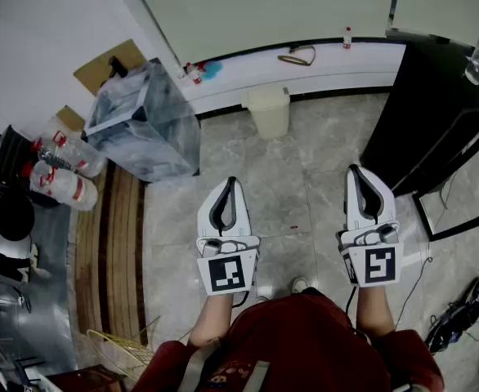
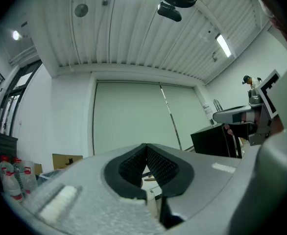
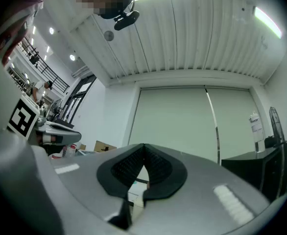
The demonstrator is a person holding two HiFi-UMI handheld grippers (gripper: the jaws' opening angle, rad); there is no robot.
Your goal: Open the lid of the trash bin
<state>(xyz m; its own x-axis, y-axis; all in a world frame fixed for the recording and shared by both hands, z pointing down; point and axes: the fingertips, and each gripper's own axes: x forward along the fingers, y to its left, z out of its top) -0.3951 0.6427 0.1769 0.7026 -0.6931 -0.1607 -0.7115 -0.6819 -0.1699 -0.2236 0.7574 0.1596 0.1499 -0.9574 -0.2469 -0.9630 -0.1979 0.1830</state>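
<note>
A small cream trash bin [image 1: 268,109] with its lid down stands on the floor against the far wall. My left gripper [image 1: 230,183] is held over the floor well short of the bin and slightly to its left, jaws together with nothing between them. My right gripper [image 1: 355,171] hovers to the bin's right, also short of it, shut and empty. In the left gripper view the left gripper [image 2: 146,146] shows black ribbed pads [image 2: 160,166] meeting at the tip. The right gripper view shows the same on the right gripper [image 3: 143,146]. Both point slightly upward at the wall.
A large clear box lined with a plastic bag [image 1: 145,122] stands at the left, with bottles [image 1: 64,182] beside it. A black cabinet [image 1: 431,113] is at the right, cables [image 1: 460,305] lie on the floor, and a white ledge [image 1: 305,65] runs along the wall.
</note>
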